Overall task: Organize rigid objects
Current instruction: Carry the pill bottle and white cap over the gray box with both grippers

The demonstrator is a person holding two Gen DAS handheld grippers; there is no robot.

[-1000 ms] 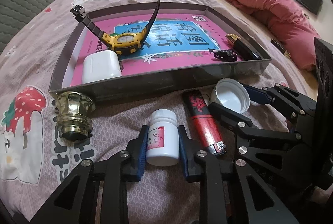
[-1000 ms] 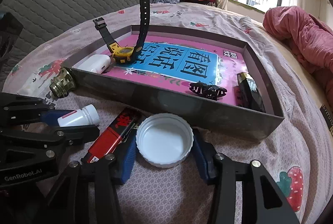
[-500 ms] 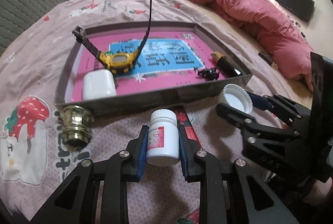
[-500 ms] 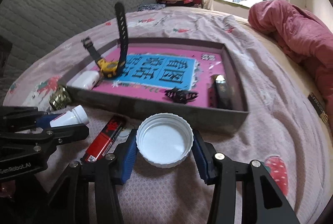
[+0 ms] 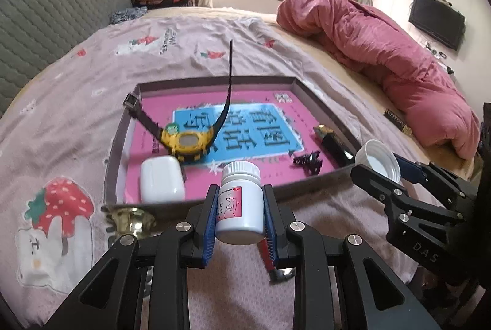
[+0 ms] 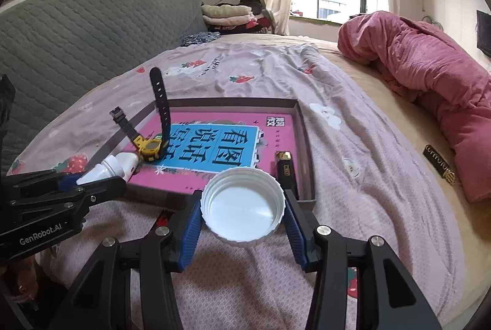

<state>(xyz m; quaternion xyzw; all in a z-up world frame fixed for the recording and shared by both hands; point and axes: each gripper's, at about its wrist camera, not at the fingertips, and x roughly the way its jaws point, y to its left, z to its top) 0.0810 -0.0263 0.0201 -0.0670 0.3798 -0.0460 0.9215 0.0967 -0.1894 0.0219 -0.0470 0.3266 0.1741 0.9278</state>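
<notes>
left tool [image 5: 238, 215] we see clamped on white plastic pill bottle [image 5: 240, 204], frame centre | right tool [image 6: 242, 215] grips white ribbed plastic cap [image 6: 244, 205], lower centre | both held before grey shallow tray [image 5: 112, 158]

A bed [image 5: 92, 78] with a pale pink strawberry-print sheet carries everything. A shallow grey tray [image 5: 118, 142] sits on it; a brass knob [image 5: 129, 221] lies just outside the tray's near corner, and a crumpled pink duvet [image 5: 383, 53] sprawls along the far right side.
</notes>
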